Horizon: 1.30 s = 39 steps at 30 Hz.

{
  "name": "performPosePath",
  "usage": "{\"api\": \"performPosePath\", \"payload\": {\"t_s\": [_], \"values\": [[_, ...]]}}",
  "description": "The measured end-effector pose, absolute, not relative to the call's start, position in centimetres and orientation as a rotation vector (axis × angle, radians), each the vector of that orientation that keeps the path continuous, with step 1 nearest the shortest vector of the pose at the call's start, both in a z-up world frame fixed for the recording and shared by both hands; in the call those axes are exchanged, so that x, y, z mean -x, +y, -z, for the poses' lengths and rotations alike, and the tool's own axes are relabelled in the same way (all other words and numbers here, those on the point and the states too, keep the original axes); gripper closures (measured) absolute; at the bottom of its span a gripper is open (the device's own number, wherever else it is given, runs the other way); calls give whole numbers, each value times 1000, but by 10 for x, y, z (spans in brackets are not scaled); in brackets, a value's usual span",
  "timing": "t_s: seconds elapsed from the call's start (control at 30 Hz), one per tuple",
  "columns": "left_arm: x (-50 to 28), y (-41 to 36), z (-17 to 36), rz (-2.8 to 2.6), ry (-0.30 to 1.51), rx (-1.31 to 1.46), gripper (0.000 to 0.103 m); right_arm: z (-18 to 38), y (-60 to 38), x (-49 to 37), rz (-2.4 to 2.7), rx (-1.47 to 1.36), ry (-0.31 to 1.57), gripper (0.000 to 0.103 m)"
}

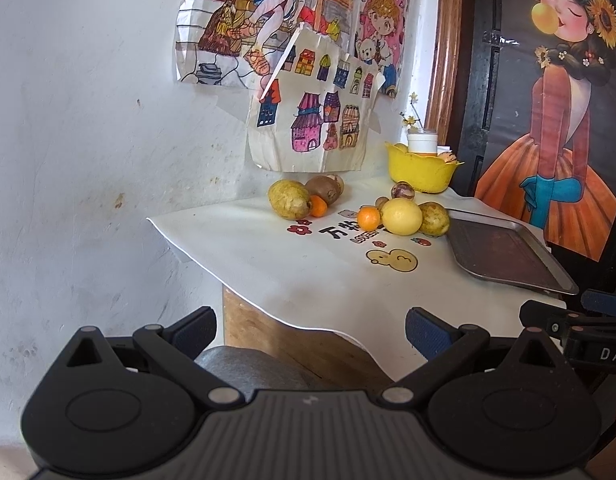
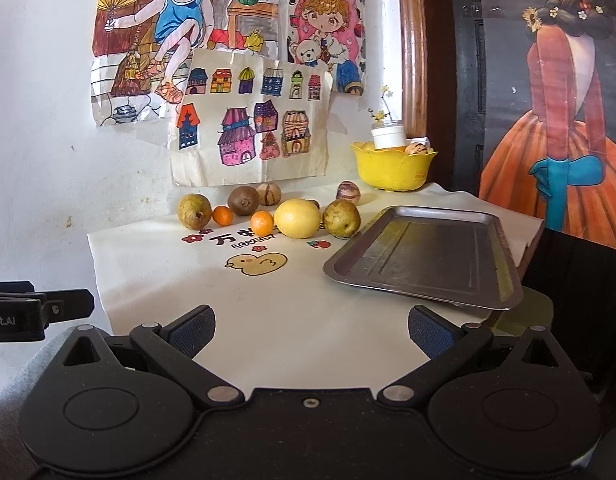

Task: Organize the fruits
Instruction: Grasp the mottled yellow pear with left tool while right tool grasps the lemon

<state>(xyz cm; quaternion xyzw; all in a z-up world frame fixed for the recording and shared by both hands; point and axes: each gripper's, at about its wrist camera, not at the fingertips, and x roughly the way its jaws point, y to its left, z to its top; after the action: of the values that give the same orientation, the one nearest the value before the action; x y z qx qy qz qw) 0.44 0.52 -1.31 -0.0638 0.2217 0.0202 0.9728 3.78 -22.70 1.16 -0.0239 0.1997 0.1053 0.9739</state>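
Observation:
Several fruits lie in a row at the back of the white cloth-covered table (image 2: 268, 320): a green pear (image 2: 194, 211), a small orange (image 2: 222, 215), a brown kiwi (image 2: 243, 200), a second orange (image 2: 262, 222), a yellow lemon (image 2: 297, 218) and another pear (image 2: 341, 218). A bare metal tray (image 2: 428, 256) sits at the right. The lemon (image 1: 401, 216) and tray (image 1: 508, 256) also show in the left wrist view. My left gripper (image 1: 310, 332) is open and empty off the table's front left edge. My right gripper (image 2: 311, 330) is open and empty over the front of the table.
A yellow bowl (image 2: 392, 170) holding a white jar and small fruits stands at the back right. Two striped round fruits (image 2: 349, 192) lie behind the row. Drawings hang on the white wall behind. A dark door with a poster is at the right.

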Motion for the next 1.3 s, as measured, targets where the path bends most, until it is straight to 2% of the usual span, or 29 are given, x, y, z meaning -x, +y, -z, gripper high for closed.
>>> {"api": "performPosePath", "payload": {"t_s": [0.63,1.3], "values": [[-60,18,8,-85,512,142,0,-11,-227,-98,-311,108,446,0],[-177,48,-6,-39,551,150,0,-32,-193,-204,-613,509,412,1]]}}
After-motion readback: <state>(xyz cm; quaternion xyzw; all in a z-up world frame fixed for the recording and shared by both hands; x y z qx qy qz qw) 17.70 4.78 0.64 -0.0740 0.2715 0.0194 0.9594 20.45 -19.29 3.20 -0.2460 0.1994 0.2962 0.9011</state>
